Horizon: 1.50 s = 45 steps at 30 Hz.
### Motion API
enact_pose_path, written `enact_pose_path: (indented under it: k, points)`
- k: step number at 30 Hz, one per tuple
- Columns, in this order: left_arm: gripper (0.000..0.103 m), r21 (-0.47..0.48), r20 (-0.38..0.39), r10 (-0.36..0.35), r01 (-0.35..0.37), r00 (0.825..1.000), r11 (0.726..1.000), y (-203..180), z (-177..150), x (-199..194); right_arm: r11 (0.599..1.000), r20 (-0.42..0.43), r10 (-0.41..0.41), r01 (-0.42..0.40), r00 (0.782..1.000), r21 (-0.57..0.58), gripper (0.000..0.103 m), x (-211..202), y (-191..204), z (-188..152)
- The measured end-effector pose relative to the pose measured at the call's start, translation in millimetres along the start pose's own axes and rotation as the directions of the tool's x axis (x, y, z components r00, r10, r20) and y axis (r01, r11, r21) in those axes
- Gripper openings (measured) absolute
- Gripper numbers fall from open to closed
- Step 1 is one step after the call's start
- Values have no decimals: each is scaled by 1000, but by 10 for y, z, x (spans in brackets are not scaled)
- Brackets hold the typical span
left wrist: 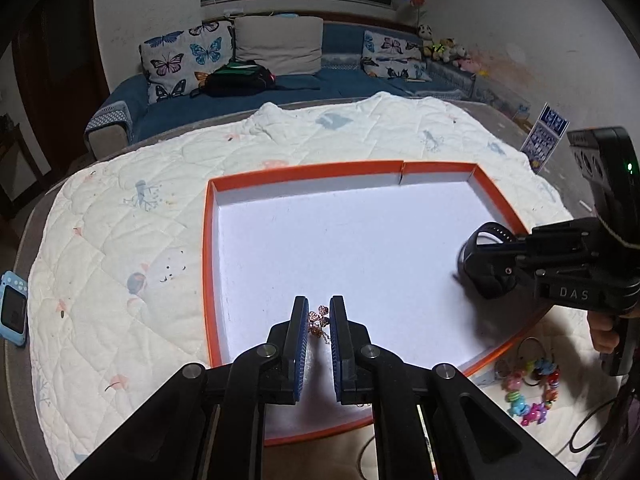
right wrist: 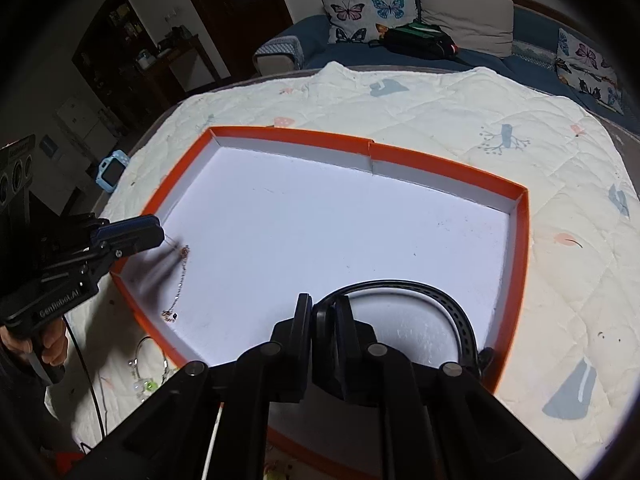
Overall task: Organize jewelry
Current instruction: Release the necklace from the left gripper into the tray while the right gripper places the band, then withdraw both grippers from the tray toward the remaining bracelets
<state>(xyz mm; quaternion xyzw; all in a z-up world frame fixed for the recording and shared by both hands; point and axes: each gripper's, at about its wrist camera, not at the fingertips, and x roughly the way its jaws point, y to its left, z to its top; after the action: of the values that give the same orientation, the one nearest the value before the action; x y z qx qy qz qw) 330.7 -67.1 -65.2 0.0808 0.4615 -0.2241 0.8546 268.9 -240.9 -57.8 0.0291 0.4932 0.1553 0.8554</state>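
Left gripper (left wrist: 319,312) pinching necklace (left wrist: 318,322), right gripper (right wrist: 323,312) clamping watch (right wrist: 452,308)

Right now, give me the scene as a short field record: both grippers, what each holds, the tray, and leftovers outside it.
left gripper: shut on rose-gold chain, low over the tray's near left corner
chain state: hangs from the jaws, its lower end on the tray floor
right gripper: shut on black watch strap, over the tray's near right side
orange tray: white floor, bare apart from the two held items
outside tray, near side: colourful bead jewelry on the quilt
outside tray, far left: blue kids' watch
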Motion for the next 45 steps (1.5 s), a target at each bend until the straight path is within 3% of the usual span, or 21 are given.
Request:
enact_pose_path:
  k: [6, 8, 10, 15, 23, 35, 45]
  points:
    - [13, 15, -29, 25, -24, 999, 1000, -31, -30, 108, 1000, -17, -4, 4, 1000, -7, 19, 26, -17, 3]
    - [13, 9, -36, 21, -20, 999, 1000, -33, -50, 110, 1000, -13, -15, 15, 1000, -13, 42, 4, -18, -16]
    - [13, -5, -40, 19, -20, 999, 1000, -24, -70, 98, 1000, -7, -14, 14, 1000, -22, 55, -19, -2, -22]
    - [13, -48, -47, -13, 11, 999, 999, -1, -81, -20, 998, -5, -26, 26, 1000, -66, 56, -144, 103, -79]
    - [13, -45, -25, 9, -10, 1000, 999, -165, -253, -484, 995, 53, -46, 50, 998, -84, 57, -482, 259, -313]
    - [13, -90, 6, -37, 37, 999, 995, -421, -883, -998, 997, 151, -55, 63, 987, -54, 57, -857, 449, -945]
    - [13, 31, 1, -84, 84, 996, 996, -805, -1350, -943, 997, 173, -53, 61, 983, -38, 57, -923, 544, -1339]
